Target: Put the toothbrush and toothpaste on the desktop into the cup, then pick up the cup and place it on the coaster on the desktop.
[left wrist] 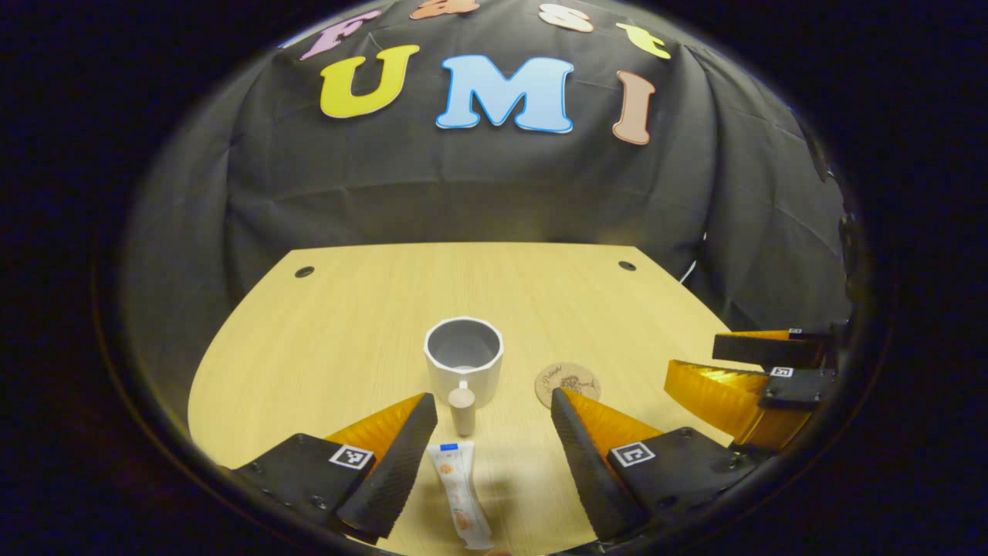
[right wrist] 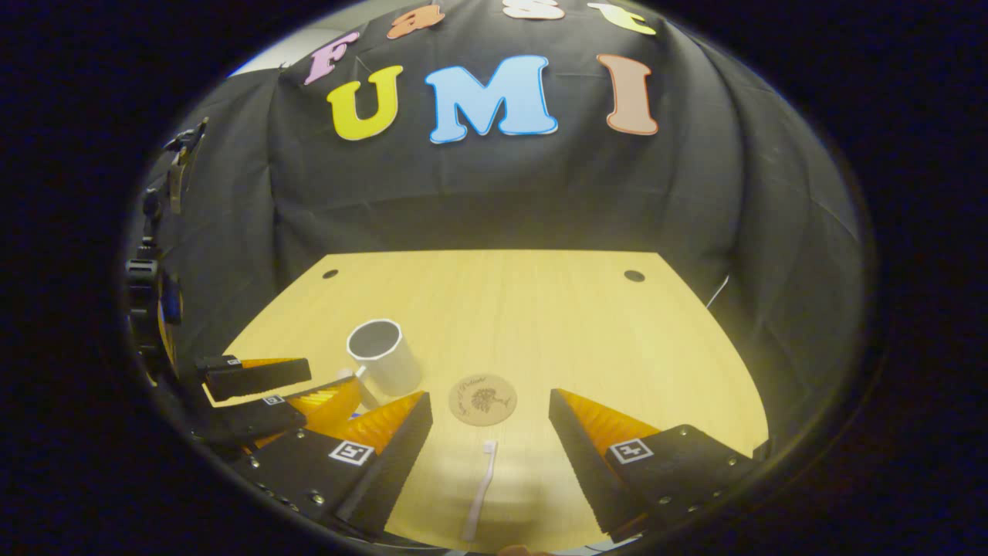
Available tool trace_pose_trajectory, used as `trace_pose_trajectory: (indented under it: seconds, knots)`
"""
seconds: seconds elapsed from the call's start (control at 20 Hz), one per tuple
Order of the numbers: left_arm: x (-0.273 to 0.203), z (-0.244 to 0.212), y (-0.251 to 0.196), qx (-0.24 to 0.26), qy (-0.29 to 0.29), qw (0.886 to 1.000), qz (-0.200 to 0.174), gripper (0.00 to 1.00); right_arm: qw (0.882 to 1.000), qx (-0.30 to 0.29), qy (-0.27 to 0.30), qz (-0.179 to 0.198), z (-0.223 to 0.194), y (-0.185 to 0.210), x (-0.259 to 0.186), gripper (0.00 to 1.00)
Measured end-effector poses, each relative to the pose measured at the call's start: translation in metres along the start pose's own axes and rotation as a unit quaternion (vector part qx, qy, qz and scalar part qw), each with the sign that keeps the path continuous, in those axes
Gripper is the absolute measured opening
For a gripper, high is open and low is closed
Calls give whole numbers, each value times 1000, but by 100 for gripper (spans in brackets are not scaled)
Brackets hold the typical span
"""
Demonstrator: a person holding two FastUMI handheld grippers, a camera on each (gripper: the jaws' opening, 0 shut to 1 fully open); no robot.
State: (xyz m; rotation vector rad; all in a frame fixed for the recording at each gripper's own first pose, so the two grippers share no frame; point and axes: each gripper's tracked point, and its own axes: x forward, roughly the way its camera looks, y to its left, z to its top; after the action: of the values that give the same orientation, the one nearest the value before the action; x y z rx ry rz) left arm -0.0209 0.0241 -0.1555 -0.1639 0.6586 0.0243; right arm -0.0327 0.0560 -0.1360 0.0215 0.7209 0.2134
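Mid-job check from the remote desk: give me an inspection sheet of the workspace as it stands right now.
Surface: wooden desktop, two round holes near its far edge.
Cup: white cup upright on the desktop, nothing seen inside, handle toward the camera in the left gripper view.
Toothpaste: toothpaste tube lying flat between the left gripper's fingers, not gripped.
Toothbrush: toothbrush lying flat between the right gripper's fingers, not gripped.
Coaster: round coaster bare, beside the cup.
Clutter: nothing seen.
Grippers: left gripper open; right gripper open; both over the near edge.
Cables: thin white cable at the desktop's far right corner.
Surroundings: black cloth wall behind the desk.
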Motion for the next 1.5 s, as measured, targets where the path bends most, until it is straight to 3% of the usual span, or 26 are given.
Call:
trace_pose_trajectory:
  seconds: [0.3, 0.35, 0.45, 0.9, 1.15, 1.2, 1.3, 1.5]
  knots:
    - [7, -40, 10, -19, 87, 996, 7, 94, 995, 33, 94, 17, -37, 12, 5, 95]
    - [9, -46, 12, -20, 100, 995, 10, 98, 993, 36, 111, 17, -45, 13, 8, 96]
    - [12, -61, 15, -28, 130, 991, 12, 94, 989, 40, 144, 17, -55, 15, 9, 96]
    - [18, -127, 29, -47, 271, 961, 26, 98, 962, 28, 272, 10, -109, 22, 22, 96]
    - [17, -148, 34, -50, 319, 946, 28, 100, 948, 29, 318, 14, -130, 27, 24, 95]
    - [18, -152, 34, -51, 326, 944, 27, 95, 944, 30, 327, 16, -133, 29, 24, 96]
    - [18, -158, 33, -53, 341, 938, 26, 96, 939, 36, 342, 21, -140, 33, 23, 96]
    - [20, -159, 33, -31, 348, 937, 24, 95, 935, 28, 353, 12, -146, 29, 26, 91]
